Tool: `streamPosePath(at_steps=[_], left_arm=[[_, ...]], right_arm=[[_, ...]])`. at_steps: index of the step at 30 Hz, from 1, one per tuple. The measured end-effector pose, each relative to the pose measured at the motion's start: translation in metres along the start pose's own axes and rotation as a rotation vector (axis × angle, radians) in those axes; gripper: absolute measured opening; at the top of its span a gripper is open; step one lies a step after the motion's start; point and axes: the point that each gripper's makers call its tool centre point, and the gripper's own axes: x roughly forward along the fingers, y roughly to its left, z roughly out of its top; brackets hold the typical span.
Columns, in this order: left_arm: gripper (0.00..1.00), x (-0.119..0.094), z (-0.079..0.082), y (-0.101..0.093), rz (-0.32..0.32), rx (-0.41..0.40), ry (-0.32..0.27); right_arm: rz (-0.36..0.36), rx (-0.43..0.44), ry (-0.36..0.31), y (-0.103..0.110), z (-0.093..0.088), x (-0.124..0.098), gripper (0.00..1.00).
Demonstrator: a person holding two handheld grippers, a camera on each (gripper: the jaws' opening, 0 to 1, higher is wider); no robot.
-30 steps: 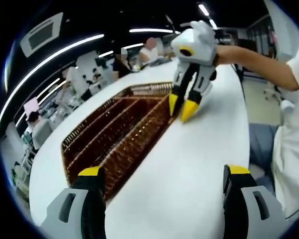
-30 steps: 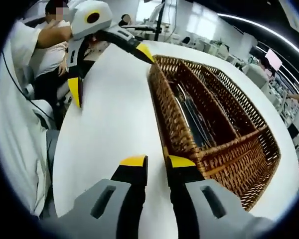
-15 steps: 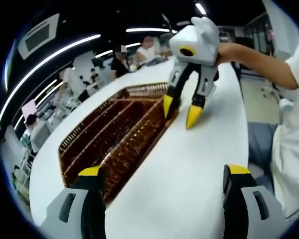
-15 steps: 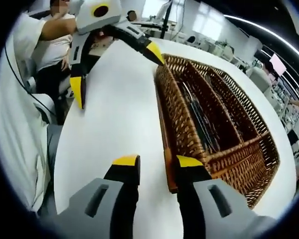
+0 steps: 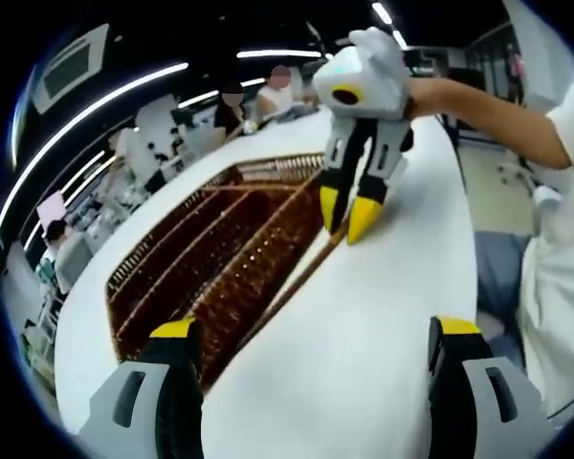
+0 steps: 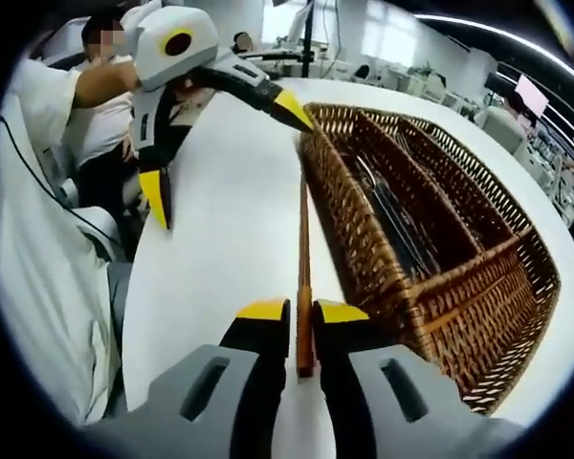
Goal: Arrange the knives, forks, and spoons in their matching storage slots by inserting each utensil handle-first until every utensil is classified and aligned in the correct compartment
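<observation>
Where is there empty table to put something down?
The white table is bare between the wicker basket and the person's side, from the left gripper down to the right gripper. The right gripper pinches a thin brown stick lying along the basket's wall. The basket's compartments already hold utensils, so they're crowded.
</observation>
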Motion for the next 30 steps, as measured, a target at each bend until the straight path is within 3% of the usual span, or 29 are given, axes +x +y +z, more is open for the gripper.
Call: streamPosePath(at_steps=[4,7,13,21,30], left_arm=[[1.0,0.002,0.002,-0.015,-0.021,-0.005,0.01],[0.98,0.005,0.001,-0.018,-0.082,-0.049,0.0],[0.89,0.013,-0.005,-0.013,-0.146,-0.023,0.014],[0.66,0.017,-0.005,-0.022,-0.213,0.016,0.043],[0.44,0.025,0.004,-0.033,-0.249,0.035,0.078]], right_arm=[[0.022,0.012,-0.015,0.005,0.002,-0.002,0.07],[0.053,-0.009,-0.018,0.013,0.002,-0.002,0.07],[0.099,-0.026,-0.043,0.031,0.01,-0.005,0.07],[0.123,-0.028,-0.042,0.042,0.012,-0.011,0.07],[0.142,-0.02,-0.088,0.061,0.024,-0.028,0.07]])
